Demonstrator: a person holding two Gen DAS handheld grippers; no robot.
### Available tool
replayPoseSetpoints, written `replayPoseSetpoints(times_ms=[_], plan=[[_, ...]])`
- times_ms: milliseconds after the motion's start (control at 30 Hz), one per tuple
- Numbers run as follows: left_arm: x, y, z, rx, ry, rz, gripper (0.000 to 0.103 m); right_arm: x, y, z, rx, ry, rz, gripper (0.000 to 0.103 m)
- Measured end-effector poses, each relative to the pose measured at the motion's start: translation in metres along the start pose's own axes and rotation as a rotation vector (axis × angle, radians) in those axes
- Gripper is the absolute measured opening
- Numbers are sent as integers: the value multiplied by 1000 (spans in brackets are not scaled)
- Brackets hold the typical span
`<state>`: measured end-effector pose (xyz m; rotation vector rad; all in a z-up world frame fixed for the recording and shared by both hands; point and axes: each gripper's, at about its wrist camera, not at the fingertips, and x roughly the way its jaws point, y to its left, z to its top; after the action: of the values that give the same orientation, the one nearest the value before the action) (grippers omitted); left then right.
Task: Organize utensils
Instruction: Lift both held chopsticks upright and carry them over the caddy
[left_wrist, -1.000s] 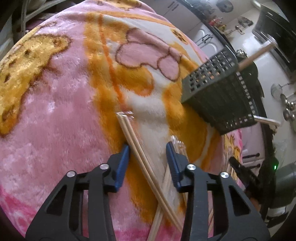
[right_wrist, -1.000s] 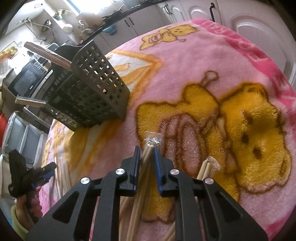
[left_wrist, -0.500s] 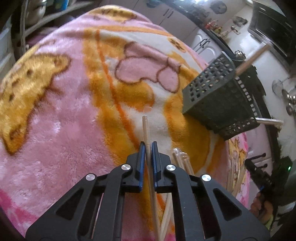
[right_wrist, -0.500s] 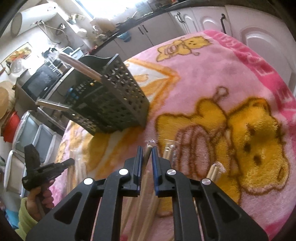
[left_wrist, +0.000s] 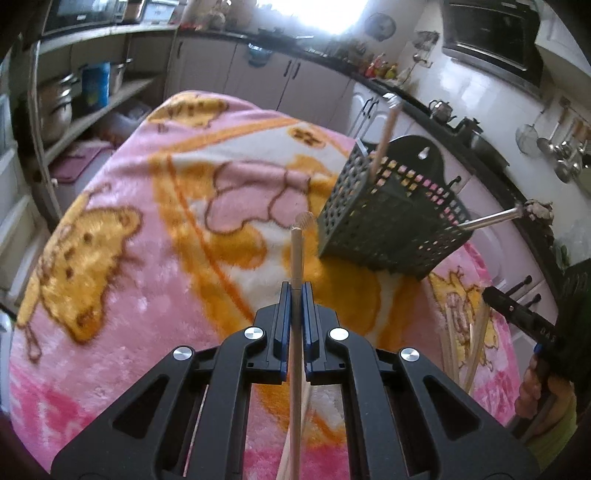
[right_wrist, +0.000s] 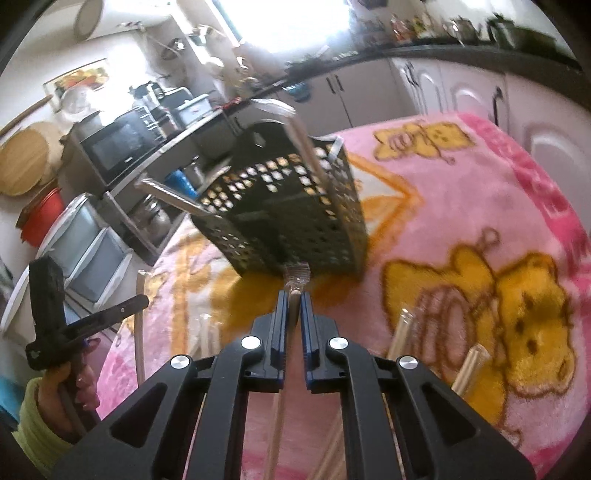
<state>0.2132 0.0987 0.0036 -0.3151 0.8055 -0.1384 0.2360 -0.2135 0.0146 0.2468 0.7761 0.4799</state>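
Observation:
My left gripper (left_wrist: 295, 291) is shut on a single bare wooden chopstick (left_wrist: 295, 251), whose tip sticks out ahead of the pads, lifted off the pink blanket (left_wrist: 129, 295). My right gripper (right_wrist: 293, 299) holds a plastic-wrapped pair of chopsticks (right_wrist: 296, 280), its jaws still closing tight on them. A black perforated utensil basket (left_wrist: 388, 221) (right_wrist: 295, 214) stands ahead of both grippers, to the right in the left wrist view and straight ahead in the right wrist view. It holds a wooden handle (left_wrist: 386, 136) and metal handles (right_wrist: 306, 147).
More wrapped chopsticks (right_wrist: 402, 332) (left_wrist: 461, 343) lie loose on the blanket near the right gripper. A hand in a green sleeve (right_wrist: 44, 413) holds the left gripper at the right wrist view's left edge. Kitchen cabinets and counters ring the blanket-covered table.
The left gripper closed on one chopstick and lifted it. The right gripper tightened on its wrapped pair and rose too. The basket now sits nearer the centre of both views.

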Motion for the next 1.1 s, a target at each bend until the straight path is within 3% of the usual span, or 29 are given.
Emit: replayPoseSetpoints(times_ms=[267, 1100], plan=[[-21, -19, 7, 31, -70, -32, 1, -12, 20, 8, -35, -43, 45, 6], [-40, -82, 54, 125, -228, -90, 1, -52, 47, 43, -129, -257, 45, 6]])
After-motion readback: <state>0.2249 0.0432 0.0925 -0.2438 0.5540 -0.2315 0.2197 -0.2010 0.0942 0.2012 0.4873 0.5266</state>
